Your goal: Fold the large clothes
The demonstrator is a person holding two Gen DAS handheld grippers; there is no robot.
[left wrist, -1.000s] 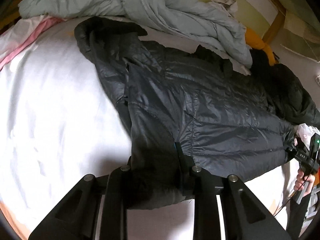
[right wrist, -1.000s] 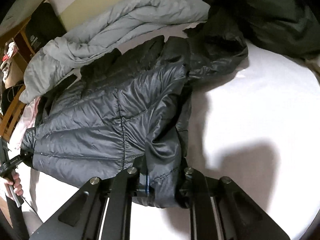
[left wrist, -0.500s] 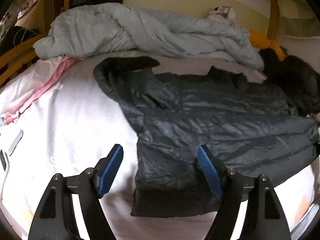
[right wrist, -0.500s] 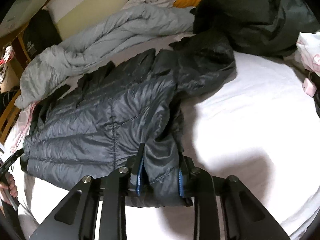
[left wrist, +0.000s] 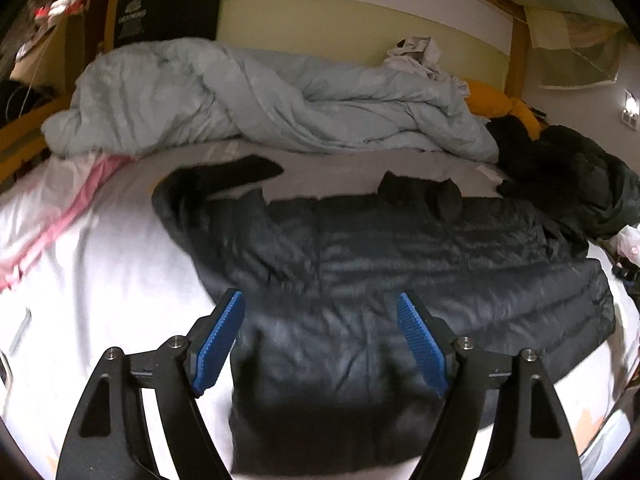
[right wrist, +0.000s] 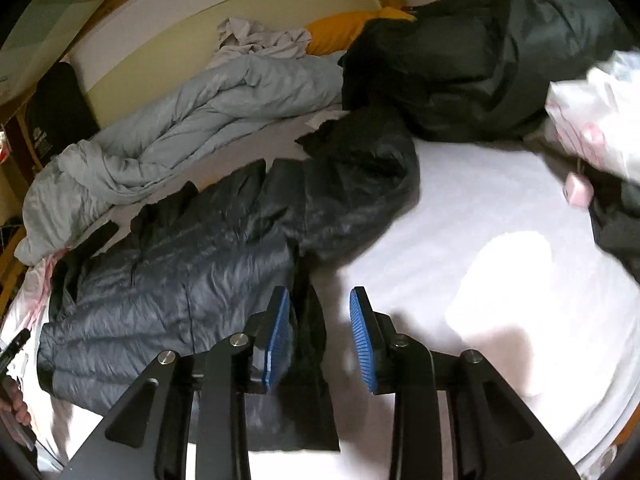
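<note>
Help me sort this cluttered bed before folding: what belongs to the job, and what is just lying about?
Job: dark grey quilted puffer jacket, left gripper, right gripper.
Lying about: pale blue-grey rumpled duvet, dark green bunched coat, orange pillow, small pink case.

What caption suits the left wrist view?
Open left gripper above a dark puffer jacket spread on a white bed.
</note>
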